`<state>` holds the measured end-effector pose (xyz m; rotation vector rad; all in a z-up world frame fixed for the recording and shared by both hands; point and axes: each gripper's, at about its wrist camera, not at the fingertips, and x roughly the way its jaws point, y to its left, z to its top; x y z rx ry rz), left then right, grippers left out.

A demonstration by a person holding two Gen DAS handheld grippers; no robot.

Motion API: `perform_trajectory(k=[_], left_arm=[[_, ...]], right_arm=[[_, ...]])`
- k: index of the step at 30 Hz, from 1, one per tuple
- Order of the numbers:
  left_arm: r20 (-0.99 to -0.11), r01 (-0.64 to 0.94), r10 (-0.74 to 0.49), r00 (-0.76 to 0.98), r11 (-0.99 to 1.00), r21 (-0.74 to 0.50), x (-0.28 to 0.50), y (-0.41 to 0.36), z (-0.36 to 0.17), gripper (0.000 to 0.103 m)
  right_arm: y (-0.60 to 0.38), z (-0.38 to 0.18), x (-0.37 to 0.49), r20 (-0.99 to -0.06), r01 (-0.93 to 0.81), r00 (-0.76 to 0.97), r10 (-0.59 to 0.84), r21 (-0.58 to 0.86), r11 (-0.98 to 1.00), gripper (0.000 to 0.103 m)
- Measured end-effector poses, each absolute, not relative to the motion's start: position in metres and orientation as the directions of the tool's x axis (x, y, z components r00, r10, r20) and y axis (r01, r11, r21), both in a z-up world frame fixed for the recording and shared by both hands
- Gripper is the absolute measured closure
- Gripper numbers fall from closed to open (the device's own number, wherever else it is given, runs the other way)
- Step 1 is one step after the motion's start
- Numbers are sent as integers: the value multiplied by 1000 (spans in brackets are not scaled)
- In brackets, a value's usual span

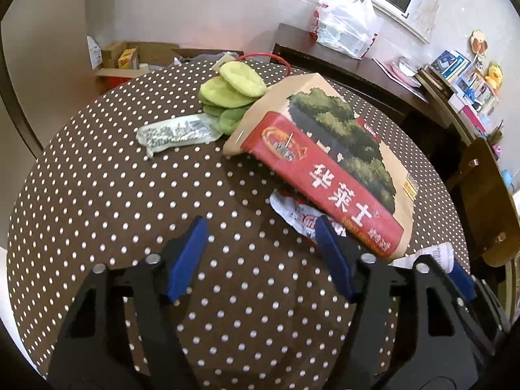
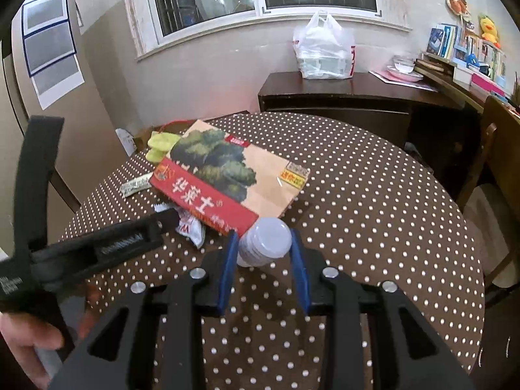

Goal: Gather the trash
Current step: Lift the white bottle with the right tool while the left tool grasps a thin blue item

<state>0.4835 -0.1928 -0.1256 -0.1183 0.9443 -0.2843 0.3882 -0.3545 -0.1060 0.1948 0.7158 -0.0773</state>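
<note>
A brown paper bag (image 1: 328,149) with a red side and tree print lies on the polka-dot table (image 1: 130,195); it also shows in the right wrist view (image 2: 227,178). A crumpled white-and-red wrapper (image 1: 299,214) lies partly under the bag, also in the right wrist view (image 2: 191,230). A clear printed wrapper (image 1: 175,133) lies further back. My left gripper (image 1: 260,237) is open, its right finger beside the crumpled wrapper. My right gripper (image 2: 263,243) is shut on a clear plastic bottle (image 2: 265,242), seen end-on, next to the bag's near end.
Green cloth gloves (image 1: 230,94) lie behind the bag. A dark sideboard (image 2: 341,97) with a white plastic bag (image 2: 321,52) stands past the table. A wooden chair (image 2: 490,175) is at the right. Cardboard boxes (image 1: 130,58) sit on the floor at the far left.
</note>
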Motion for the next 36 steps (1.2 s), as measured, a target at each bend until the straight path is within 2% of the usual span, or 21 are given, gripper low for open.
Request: perform_trajectory(k=[4,6,7,11,12,22,36], left_arm=[[-784,192,-285,552,958,-213,489,-200,-125,39],[-784,196,-277,555,960,-201,491,-203,-125,48],[-784,196,-274,557,961,-196,492,-204,-126,55],[-783,208,-304,542,952,-226,494,-208,-127,95],[-786,209,-309,535,950,-231,493,-207,-128,97],[-748,235,-354,561,935,-266,455,-175,-116,102],[-667,206,-384,639,920,-332,380,-67,-90,103]], right_arm=[[-357,-105,392,-653,139,757,1,162,977,71],[-357,-107,393,-658,136,753,4,160,978,71],[-356,-109,394,-660,135,751,6,162,977,71],[-352,-113,393,-665,134,747,13,171,976,71],[-350,-113,393,-665,135,747,10,166,977,71],[-323,-107,380,-664,93,746,47,174,980,72],[-229,-87,340,-649,-83,739,178,175,981,72]])
